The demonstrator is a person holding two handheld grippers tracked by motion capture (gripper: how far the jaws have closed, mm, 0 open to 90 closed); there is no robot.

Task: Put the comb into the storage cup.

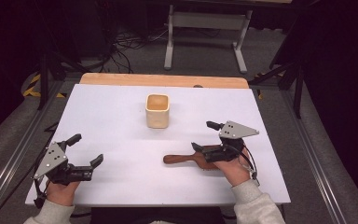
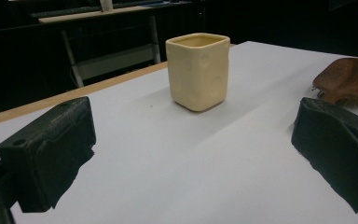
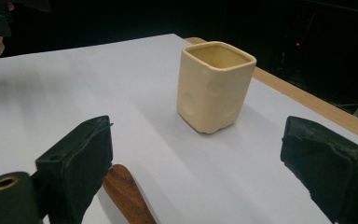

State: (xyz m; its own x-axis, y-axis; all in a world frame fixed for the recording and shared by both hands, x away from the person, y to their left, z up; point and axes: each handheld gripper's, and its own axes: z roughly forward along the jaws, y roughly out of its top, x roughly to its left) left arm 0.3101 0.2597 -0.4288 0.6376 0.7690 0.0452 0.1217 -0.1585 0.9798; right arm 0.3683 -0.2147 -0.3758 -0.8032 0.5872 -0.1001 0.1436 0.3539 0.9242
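Note:
A cream square cup point(image 1: 157, 110) stands upright near the middle of the white table point(image 1: 121, 135); it also appears ahead of the jaws in the left gripper view point(image 2: 198, 70) and the right gripper view point(image 3: 216, 85). A brown wooden brush point(image 1: 189, 159) lies flat at the right, its handle pointing left. My right gripper point(image 1: 205, 136) is open just above the brush's head; the handle point(image 3: 127, 193) passes under its left jaw. My left gripper point(image 1: 86, 149) is open at the near left, nothing between its jaws. The brush's head point(image 2: 347, 79) is visible beyond the left gripper's right jaw.
A wooden strip point(image 1: 163, 80) runs along the table's far edge. Beyond it stand a white table frame point(image 1: 207, 28) and cables on the floor. Metal rails point(image 1: 14, 154) flank both sides of the table.

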